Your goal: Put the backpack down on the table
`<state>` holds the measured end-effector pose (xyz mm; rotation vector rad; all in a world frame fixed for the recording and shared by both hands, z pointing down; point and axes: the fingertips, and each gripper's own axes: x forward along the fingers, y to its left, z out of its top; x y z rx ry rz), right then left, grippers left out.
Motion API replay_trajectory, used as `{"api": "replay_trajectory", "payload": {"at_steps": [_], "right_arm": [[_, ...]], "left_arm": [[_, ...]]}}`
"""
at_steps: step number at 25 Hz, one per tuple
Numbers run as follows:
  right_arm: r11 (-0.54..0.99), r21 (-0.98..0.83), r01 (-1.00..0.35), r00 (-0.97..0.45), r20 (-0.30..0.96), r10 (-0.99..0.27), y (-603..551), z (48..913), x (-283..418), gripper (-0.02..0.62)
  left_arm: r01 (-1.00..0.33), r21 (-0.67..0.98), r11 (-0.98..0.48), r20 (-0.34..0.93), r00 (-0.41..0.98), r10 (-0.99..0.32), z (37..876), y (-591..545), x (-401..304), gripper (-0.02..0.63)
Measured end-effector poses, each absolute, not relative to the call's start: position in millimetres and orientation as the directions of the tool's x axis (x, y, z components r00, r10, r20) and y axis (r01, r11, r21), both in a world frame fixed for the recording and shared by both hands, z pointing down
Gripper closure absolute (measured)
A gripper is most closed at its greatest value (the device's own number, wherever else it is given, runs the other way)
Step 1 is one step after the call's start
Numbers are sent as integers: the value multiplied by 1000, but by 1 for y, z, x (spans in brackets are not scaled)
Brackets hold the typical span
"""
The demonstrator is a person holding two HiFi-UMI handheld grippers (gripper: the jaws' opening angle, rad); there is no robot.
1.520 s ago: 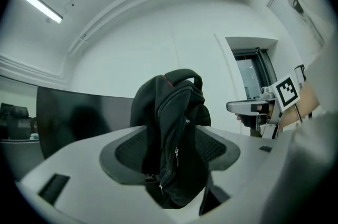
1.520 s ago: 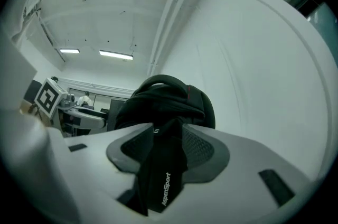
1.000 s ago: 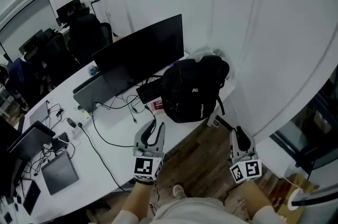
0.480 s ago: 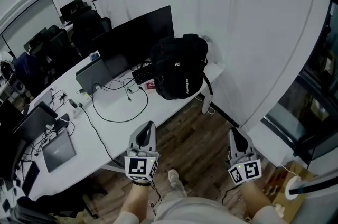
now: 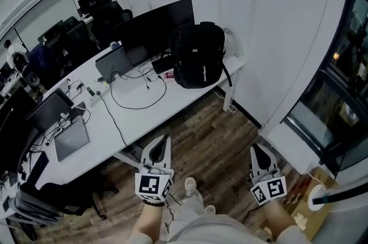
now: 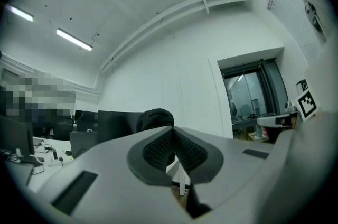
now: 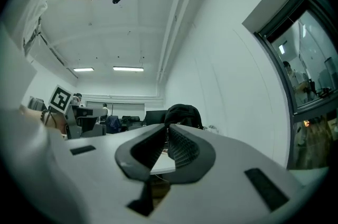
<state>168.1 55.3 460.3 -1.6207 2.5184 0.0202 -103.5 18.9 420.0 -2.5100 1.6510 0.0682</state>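
The black backpack (image 5: 198,56) stands upright on the right end of the white table (image 5: 144,116), beside the monitor. It shows small and far off past the jaws in the left gripper view (image 6: 155,117) and in the right gripper view (image 7: 182,112). My left gripper (image 5: 163,142) hangs over the wooden floor well short of the table, shut and empty; its pads meet at the tips (image 6: 172,129). My right gripper (image 5: 257,149) is level with it to the right, also shut on nothing, its tips together (image 7: 167,127). Neither gripper touches the backpack.
A dark monitor (image 5: 155,27), a keyboard (image 5: 163,64), loose cables and a closed laptop (image 5: 72,139) share the table. Office chairs (image 5: 86,35) stand behind it. Wooden floor (image 5: 213,133) lies between me and the table. A white wall and a dark window (image 5: 345,64) are at the right.
Both grippers have drawn back from the table edge over the floor, and their jaws have closed. The backpack stays on the table and now looks farther away.
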Motion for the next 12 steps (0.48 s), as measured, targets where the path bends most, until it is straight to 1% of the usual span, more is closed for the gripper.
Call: {"api": "replay_trajectory", "payload": {"at_steps": [6, 12], "right_arm": [[427, -95, -899, -413, -139, -900, 87, 456, 163, 561], [409, -101, -907, -394, -143, -908, 118, 453, 146, 560]], "left_arm": [[-919, -103, -380, -106, 390, -915, 405, 54, -105, 597], [-904, -100, -416, -106, 426, -899, 399, 83, -113, 597]]}}
